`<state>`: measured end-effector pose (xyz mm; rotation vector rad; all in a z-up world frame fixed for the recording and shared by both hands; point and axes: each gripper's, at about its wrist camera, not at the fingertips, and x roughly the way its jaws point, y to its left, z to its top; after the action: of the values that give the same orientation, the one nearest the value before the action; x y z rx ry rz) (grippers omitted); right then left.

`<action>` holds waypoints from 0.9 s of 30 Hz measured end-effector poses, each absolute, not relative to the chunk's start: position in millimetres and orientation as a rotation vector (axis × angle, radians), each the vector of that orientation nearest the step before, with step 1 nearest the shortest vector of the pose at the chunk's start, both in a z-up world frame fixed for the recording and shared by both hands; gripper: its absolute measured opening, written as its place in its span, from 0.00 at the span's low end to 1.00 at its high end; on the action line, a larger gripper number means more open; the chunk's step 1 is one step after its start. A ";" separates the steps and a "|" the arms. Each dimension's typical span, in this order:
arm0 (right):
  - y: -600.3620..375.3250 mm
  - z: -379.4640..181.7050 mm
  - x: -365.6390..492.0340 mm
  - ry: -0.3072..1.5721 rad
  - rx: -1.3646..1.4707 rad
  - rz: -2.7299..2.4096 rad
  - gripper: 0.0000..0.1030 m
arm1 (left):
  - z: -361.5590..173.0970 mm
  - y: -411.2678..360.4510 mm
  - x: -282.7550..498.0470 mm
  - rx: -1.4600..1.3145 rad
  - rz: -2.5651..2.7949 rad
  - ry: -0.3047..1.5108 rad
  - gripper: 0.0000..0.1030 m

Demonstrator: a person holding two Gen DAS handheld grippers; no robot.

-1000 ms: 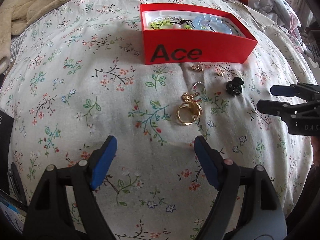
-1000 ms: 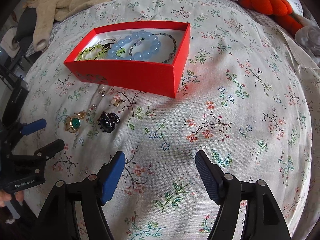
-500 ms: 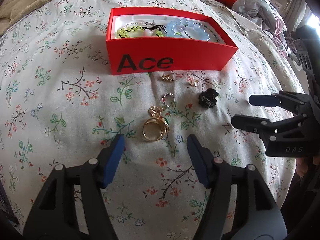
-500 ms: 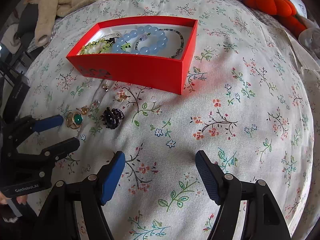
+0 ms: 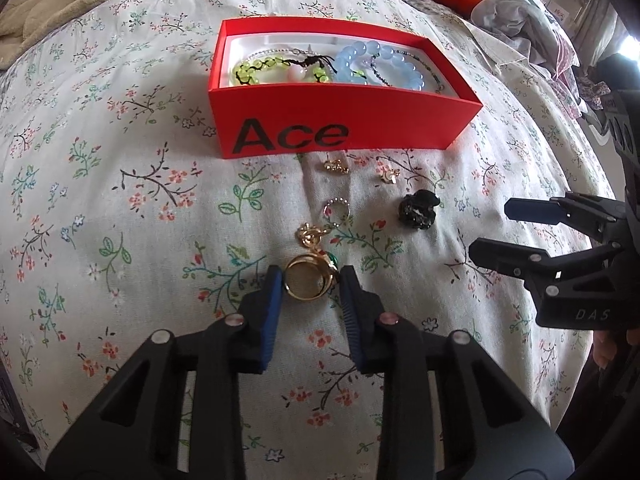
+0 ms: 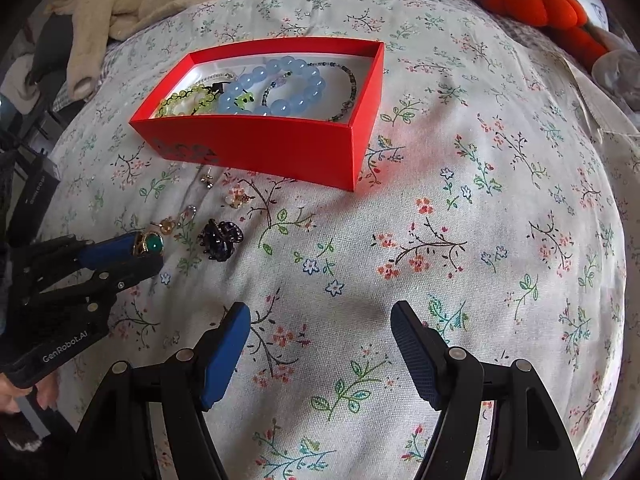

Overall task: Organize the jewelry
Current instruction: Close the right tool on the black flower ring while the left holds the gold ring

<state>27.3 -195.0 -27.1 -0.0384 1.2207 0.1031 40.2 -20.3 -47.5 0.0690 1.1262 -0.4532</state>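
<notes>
Between the left pads: the gold ring with a green stone (image 5: pixel 310 280) sits on the floral bedspread (image 5: pixel 120 200), a pad close on each side, the left pad seemingly touching the band.
Left gripper (image 5: pixel 310 286): narrowed to about ring width; 1.0 s ago it stood wide and short of the ring, so it has come forward and closed in. Whether it grips yet I cannot tell.
Right gripper (image 6: pixel 320 344): jaws wide apart, holding nothing, hovering over bare cloth, much as it was 1.0 s ago.
Just beyond the ring: a gold charm (image 5: pixel 309 236), a small beaded ring (image 5: pixel 336 208), a black hair claw (image 5: pixel 418 208) and 2 small earrings (image 5: pixel 335 166), all loose on the cloth.
Red box marked "Ace" (image 5: pixel 340 120): farther back, already holding a blue bead bracelet (image 5: pixel 380 64) and a green bead bracelet (image 5: pixel 280 70).
Meaning for the task: the ring pick-up looks under way; lifting it to the box likely follows.
</notes>
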 end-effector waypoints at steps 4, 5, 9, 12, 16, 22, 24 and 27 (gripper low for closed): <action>-191.9 -27.5 28.4 1.221 -0.039 0.106 0.72 | -44.3 -12.8 37.8 0.081 -0.420 1.127 0.30; -190.6 -27.6 29.0 1.221 -0.040 0.107 0.72 | -44.0 -10.1 37.7 0.078 -0.413 1.129 0.30; -181.4 -29.0 33.9 1.218 -0.041 0.117 0.72 | -41.7 2.4 37.5 0.063 -0.382 1.133 0.30; -172.0 -29.8 38.5 1.215 -0.043 0.127 0.72 | -41.6 9.4 37.4 0.056 -0.363 1.138 0.30; -157.7 -31.4 44.5 1.211 -0.046 0.146 0.72 | -43.3 15.7 36.8 0.058 -0.348 1.148 0.30; -134.9 -35.5 51.6 1.201 -0.072 0.171 0.72 | -40.9 23.9 36.5 0.053 -0.336 1.145 0.30; -128.6 -36.0 52.7 1.192 -0.083 0.174 0.72 | -39.8 25.9 37.3 0.051 -0.332 1.144 0.30; -123.8 -36.3 54.7 1.177 -0.095 0.173 0.71 | -38.4 28.8 37.9 0.045 -0.328 1.142 0.30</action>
<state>54.7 -123.8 -36.3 -0.0947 1.1766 0.1729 37.9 28.8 -38.4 0.0451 1.1424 -0.3281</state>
